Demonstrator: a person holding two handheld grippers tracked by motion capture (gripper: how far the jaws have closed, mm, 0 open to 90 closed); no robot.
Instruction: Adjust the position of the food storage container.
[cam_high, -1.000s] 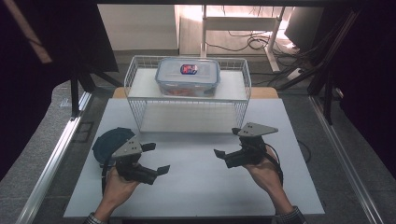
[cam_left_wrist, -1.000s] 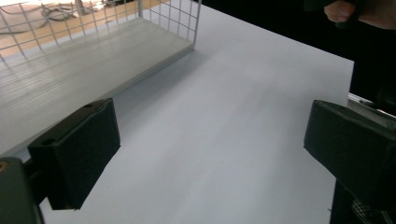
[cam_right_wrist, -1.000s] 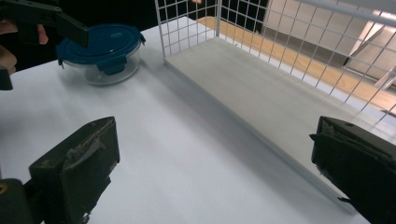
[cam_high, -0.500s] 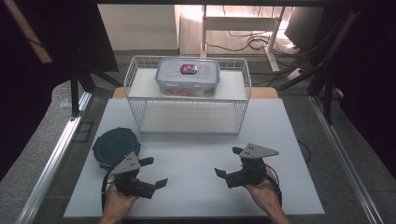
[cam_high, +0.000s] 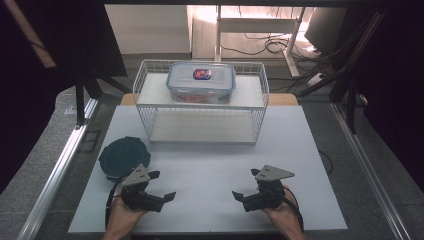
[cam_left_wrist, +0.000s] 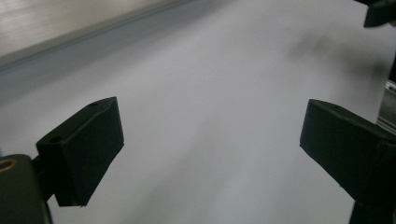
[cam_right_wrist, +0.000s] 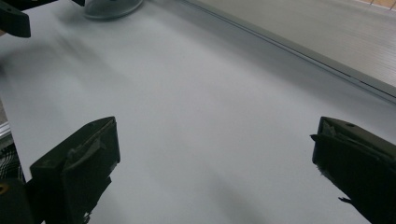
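Nearest the person, both tools rest low over the white table (cam_high: 200, 170) near its front edge: the left gripper (cam_high: 161, 186) and the right gripper (cam_high: 243, 192) each have their jaws spread wide with nothing between them, and each gripper view shows bare tabletop between the black pads. Just beyond the left gripper, close beside it but apart, a round dark blue lid (cam_high: 124, 158) lies flat on the table. Farther back stands a white wire rack (cam_high: 260, 107), and on its upper shelf sits a clear lidded box (cam_high: 201, 82). I judge the lid's flatness to be the risk: a level approach could push it along the smooth surface instead of gripping it.
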